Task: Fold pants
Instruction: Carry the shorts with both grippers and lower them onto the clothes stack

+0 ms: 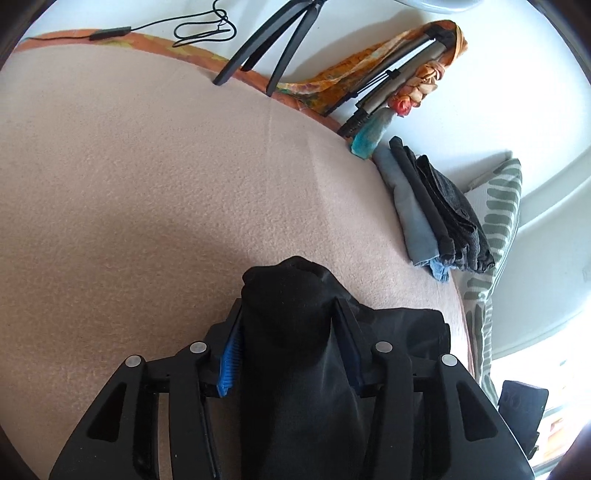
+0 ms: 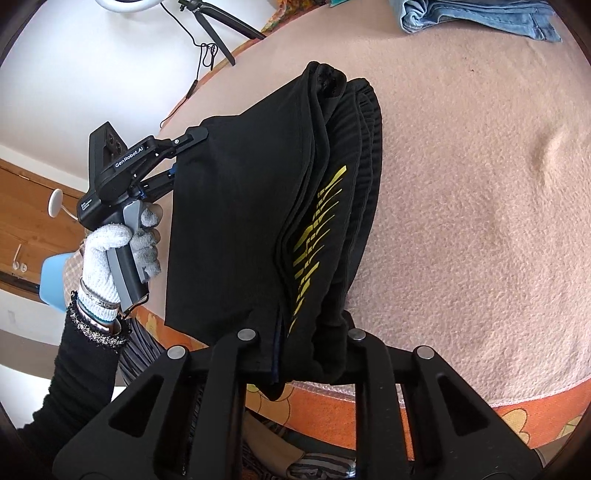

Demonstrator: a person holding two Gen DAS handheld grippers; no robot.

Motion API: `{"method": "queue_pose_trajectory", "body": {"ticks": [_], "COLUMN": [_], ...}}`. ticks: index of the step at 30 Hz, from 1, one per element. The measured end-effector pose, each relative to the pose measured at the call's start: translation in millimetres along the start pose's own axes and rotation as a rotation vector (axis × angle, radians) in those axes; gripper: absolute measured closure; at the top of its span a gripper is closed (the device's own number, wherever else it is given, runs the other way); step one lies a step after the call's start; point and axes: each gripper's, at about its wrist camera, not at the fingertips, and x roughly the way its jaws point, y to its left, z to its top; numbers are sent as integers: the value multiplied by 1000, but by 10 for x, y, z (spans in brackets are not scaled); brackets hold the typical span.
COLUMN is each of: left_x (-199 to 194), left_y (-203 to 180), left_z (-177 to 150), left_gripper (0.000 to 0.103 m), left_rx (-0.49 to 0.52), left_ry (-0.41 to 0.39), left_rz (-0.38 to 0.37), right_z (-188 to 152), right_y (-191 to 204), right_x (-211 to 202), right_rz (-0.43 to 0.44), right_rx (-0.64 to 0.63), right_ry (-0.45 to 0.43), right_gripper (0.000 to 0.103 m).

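Note:
Black pants [image 2: 258,206] with a yellow print [image 2: 314,240] hang folded between both grippers above a pink fleece blanket [image 2: 480,184]. My left gripper [image 1: 290,310] is shut on a bunched black edge of the pants [image 1: 291,332]; it also shows in the right wrist view [image 2: 184,142], held by a gloved hand [image 2: 107,251]. My right gripper [image 2: 301,354] is shut on the near edge of the pants; its fingertips are hidden by the cloth.
A stack of folded clothes [image 1: 436,214] lies at the blanket's right edge, next to a striped pillow [image 1: 495,229]. Folded jeans [image 2: 476,16] show at the far edge. Tripod legs [image 1: 273,48] and a cable [image 1: 199,27] stand beyond the blanket.

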Motion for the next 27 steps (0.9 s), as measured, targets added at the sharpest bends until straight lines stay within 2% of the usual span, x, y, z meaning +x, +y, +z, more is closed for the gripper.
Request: {"method": "queue_pose_trajectory", "body": {"ticks": [1, 4, 6, 10, 13, 27], "left_x": [4, 30, 13, -121, -242, -590], "left_y": [15, 19, -40, -251, -357, -1059], "left_z": [7, 1, -18, -28, 5, 151], "left_gripper": [61, 82, 88, 90, 91, 92], "left_rx": [-7, -11, 23, 125, 156, 303], "left_ry": [-12, -29, -41, -78, -110, -199], "left_rz": [-14, -17, -14, 11, 7, -41], "right_z": [0, 5, 9, 22, 51, 151], "right_y": [-15, -37, 4, 134, 244, 574], "right_x": [3, 2, -25, -107, -171, -668], "right_rz": [2, 0, -23, -73, -120, -214], "right_rx": [3, 7, -17, -88, -142, -292], "right_ry": [0, 2, -6, -28, -47, -149], "right_gripper": [86, 87, 88, 89, 89, 90]}}
